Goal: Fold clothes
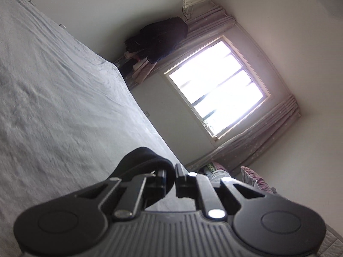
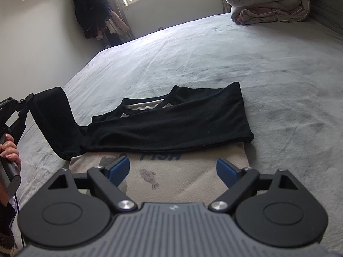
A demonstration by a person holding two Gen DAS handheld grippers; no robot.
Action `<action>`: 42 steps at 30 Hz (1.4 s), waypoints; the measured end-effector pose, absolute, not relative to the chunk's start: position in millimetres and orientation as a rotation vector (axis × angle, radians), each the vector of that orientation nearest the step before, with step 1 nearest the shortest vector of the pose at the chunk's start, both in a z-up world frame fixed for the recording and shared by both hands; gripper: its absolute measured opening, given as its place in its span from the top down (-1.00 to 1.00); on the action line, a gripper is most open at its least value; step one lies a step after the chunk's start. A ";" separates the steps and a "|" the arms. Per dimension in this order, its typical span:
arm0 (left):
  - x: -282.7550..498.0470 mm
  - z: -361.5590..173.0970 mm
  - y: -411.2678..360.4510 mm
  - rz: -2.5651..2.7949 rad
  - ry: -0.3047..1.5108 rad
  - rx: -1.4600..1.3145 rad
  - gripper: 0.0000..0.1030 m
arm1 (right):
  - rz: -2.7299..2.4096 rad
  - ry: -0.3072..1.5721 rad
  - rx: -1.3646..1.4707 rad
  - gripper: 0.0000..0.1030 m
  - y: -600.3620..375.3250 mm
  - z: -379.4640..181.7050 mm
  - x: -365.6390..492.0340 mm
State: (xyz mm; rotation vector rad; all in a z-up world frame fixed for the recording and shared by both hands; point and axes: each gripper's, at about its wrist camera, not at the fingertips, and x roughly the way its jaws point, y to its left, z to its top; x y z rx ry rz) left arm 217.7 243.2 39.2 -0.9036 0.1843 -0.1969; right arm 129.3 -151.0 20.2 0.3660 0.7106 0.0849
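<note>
A beige shirt (image 2: 188, 177) with a "FISH" print and black sleeves lies flat on the grey bed (image 2: 235, 64). One black sleeve (image 2: 171, 122) is folded across its chest. The other black sleeve (image 2: 53, 124) rises off the bed at the left, its cuff pinched in my left gripper (image 2: 29, 99), which a hand (image 2: 8, 150) holds. In the left wrist view that gripper (image 1: 170, 172) is shut on the black sleeve (image 1: 141, 162), which bulges left of the fingers. My right gripper (image 2: 173, 169) hovers open over the shirt's lower body, with nothing between its blue pads (image 2: 120, 168).
A rolled quilt (image 2: 268, 2) sits at the bed's far right corner. Dark coats (image 2: 92, 10) hang in the room's corner beside the bright window (image 1: 216, 92). A white wall runs along the bed's left edge (image 2: 70, 79). Bare bedsheet stretches beyond and right of the shirt.
</note>
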 end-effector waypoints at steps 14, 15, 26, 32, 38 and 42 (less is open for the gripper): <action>208.3 22.1 187.9 -0.358 0.284 -0.855 0.86 | 0.093 0.721 0.362 -0.75 -149.0 18.5 129.9; 208.4 19.7 183.6 -0.365 0.293 -0.855 0.86 | 0.094 0.722 0.360 -0.75 -148.4 18.2 129.8; 213.3 -1.9 138.1 -0.395 0.365 -0.846 0.86 | 0.093 0.726 0.354 -0.75 -147.9 17.1 130.4; 215.4 -25.4 110.3 -0.410 0.460 -0.766 0.85 | 0.088 0.724 0.358 -0.75 -149.0 17.4 129.8; 225.6 -55.1 93.7 -0.421 0.616 -0.662 0.83 | 0.086 0.725 0.358 -0.75 -150.3 17.9 129.1; 229.6 -66.4 87.5 -0.432 0.718 -0.590 0.55 | 0.082 0.727 0.358 -0.75 -151.5 18.7 129.2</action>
